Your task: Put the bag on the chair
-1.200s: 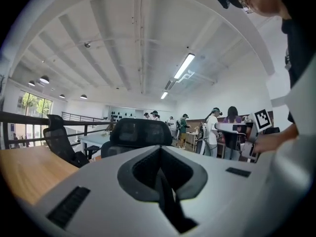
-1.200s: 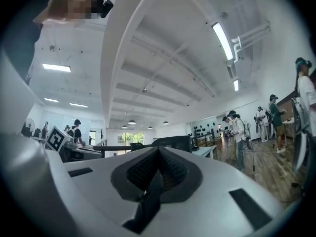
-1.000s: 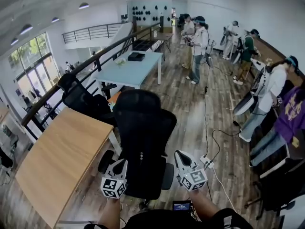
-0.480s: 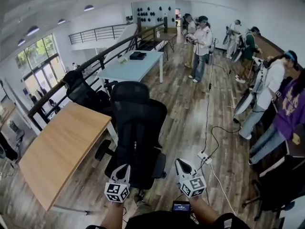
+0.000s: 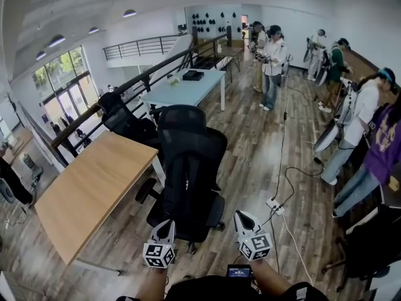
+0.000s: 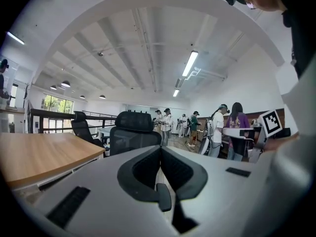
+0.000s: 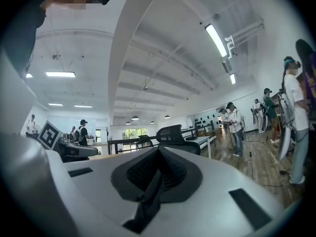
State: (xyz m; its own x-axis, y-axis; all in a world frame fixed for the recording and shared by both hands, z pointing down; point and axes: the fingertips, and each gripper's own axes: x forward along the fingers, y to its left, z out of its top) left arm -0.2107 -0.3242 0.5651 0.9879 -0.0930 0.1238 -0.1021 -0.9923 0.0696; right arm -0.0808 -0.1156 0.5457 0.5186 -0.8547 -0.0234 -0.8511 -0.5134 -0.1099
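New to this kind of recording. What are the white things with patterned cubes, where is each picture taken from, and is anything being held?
There is no robot: a person holds a two-jaw gripper in each hand, the left gripper and the right gripper. Each carries a marker cube as part of it. The wide picture comes from a camera on the person's head, looking down. The other two come from a camera on each gripper, looking along its jaws. In both, the jaws are closed together with nothing between them. Ahead stands a black office chair, with a wooden table to its left. No bag shows in any view.
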